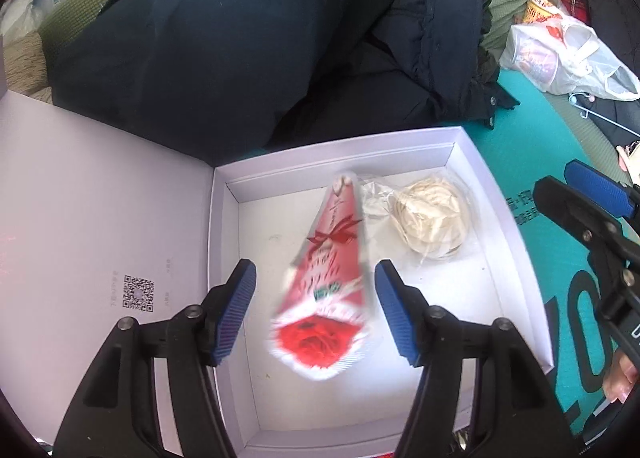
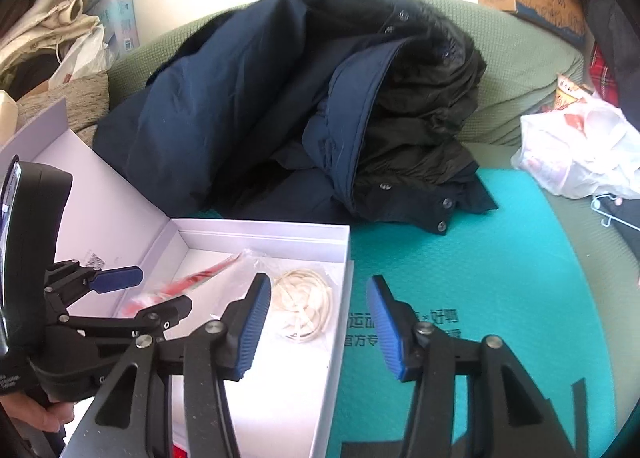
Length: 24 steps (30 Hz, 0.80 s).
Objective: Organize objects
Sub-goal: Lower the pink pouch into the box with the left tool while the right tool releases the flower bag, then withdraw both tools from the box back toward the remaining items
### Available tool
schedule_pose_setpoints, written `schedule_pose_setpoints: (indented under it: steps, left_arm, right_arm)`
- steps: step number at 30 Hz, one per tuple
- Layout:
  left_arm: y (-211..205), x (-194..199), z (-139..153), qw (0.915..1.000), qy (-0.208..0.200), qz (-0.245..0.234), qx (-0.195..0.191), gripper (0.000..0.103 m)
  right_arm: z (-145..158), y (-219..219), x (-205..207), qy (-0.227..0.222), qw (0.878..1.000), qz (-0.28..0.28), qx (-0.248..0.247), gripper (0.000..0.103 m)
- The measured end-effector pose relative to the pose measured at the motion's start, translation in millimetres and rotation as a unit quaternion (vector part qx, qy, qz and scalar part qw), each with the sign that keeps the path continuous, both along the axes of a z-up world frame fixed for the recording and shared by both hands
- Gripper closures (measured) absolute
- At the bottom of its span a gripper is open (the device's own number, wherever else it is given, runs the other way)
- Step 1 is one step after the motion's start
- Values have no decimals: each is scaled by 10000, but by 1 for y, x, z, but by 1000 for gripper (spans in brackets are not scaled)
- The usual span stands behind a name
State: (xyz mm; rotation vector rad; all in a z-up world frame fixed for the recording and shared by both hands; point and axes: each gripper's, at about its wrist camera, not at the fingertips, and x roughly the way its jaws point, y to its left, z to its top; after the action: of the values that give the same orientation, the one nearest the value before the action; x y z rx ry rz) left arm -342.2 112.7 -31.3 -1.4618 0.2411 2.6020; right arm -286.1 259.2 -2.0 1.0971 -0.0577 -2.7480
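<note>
Fingers (image 1: pixel 390 310) of the left gripper (image 1: pixel 316 310) stand apart in the left wrist view, released; the red cone-shaped bouquet (image 1: pixel 332 278) appears between them, blurred, but the blue pads do not press on it. It lies in the white box (image 1: pixel 500 194), beside a bagged coil of pale cord (image 1: pixel 430 218). The box's lid (image 1: pixel 100 198) lies open to the left. At the right edge, the right gripper (image 1: pixel 592 194) hovers over the teal mat (image 1: pixel 560 258).

From the right wrist view, the right gripper (image 2: pixel 316 326) is also spread and holds nothing, poised over the box's right wall and the mat. Both items seem packed; closing the lid likely remains. A dark jacket (image 2: pixel 280 98) and a plastic bag (image 2: pixel 580 150) lie beyond, untouched.
</note>
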Motion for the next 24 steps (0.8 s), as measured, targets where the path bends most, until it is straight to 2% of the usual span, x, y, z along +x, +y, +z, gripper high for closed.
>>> schedule_pose_setpoints:
  steps: [3,10,16,22,24]
  left_arm:
    - [-7,9,14,10000,60,-14,-49,29]
    - [-6,23,35,9998,199,-80,-52,29]
    - [-9,43,59,9990,377,-44,-237,29]
    - [-9,66,80,9980,601,-31,-188,29]
    - [-8,75,87,9979,625,-55,-147,29]
  right_arm:
    - [13,1,10,129,9999,-36,53,47]
    - [30,-3,28,222,9996,-14,160,47]
    - [41,-6,43,298,9994,2,154,47]
    - [56,-5,66,330,9993,17,186,46]
    - [62,-3,75,359,9992,8,175,43]
